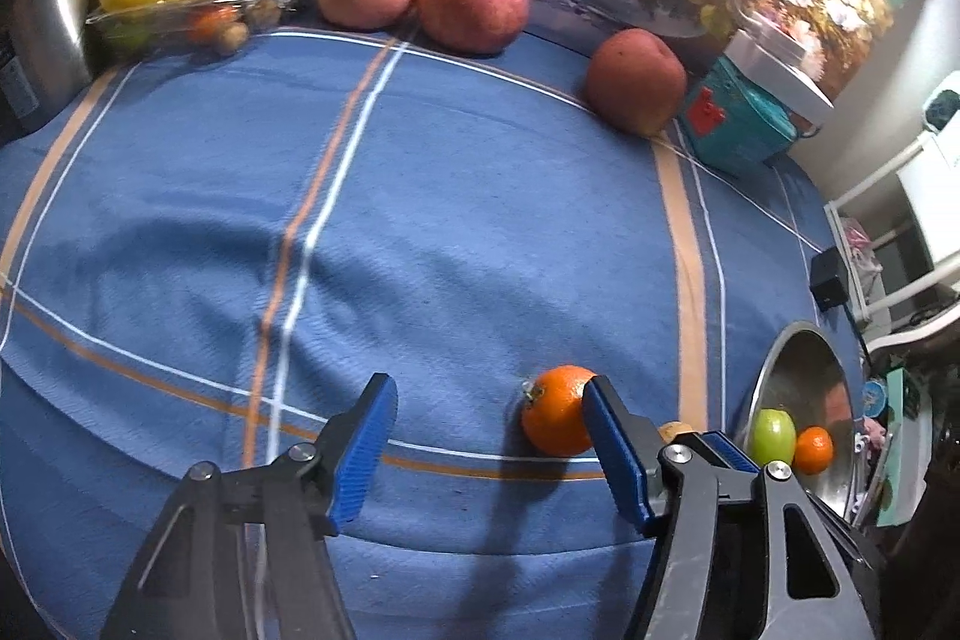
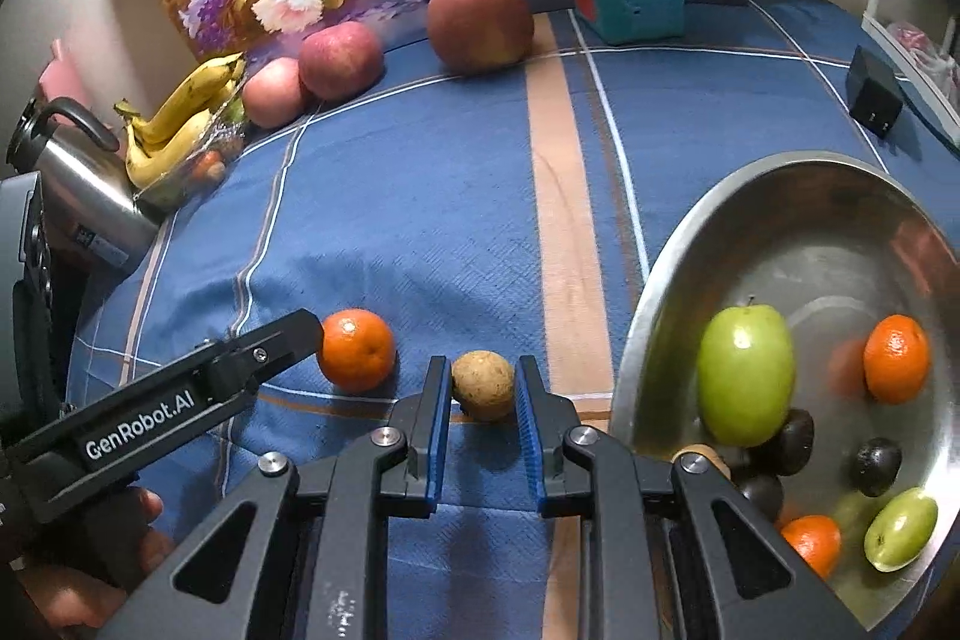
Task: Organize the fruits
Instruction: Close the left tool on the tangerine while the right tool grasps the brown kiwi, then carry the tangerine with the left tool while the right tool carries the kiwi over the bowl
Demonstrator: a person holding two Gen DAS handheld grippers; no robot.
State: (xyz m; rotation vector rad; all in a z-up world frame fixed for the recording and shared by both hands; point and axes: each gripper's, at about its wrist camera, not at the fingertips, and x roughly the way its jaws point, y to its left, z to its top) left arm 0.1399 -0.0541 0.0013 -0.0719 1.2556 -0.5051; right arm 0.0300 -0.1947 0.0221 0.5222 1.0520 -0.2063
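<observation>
1. The right claw (image 2: 483, 403) stands with its blue pads a little apart, one on each side of the small brown fruit (image 2: 483, 384), which lies on the blue checked cloth (image 2: 420, 220) just left of the steel bowl (image 2: 654, 280). The pads look close to the fruit; I cannot tell whether either one touches it yet.
2. To do this grasp well, bring the pads together gently across the fruit's widest part. It is round and looks firm, so an off-centre squeeze could pop it forward.
3. Keep the claw low and level to the cloth while closing. The cloth is soft and wrinkled, so a pad pressing down may snag it.
4. Lift only once the fruit sits square between the pads. Then carry it right, over the bowl's rim, and release it on bare metal, away from the green apple (image 2: 747, 373) and the mandarin in the bowl (image 2: 896, 358).
5. The left claw (image 1: 489, 415) is spread wide, and its right pad sits against the loose mandarin (image 1: 555, 409). It needs to shift right so that fruit sits between the pads before closing.
6. The two claws are near each other, so move one at a time.
7. The three red apples (image 2: 480, 25) and bananas (image 2: 174, 124) wait at the back.
</observation>
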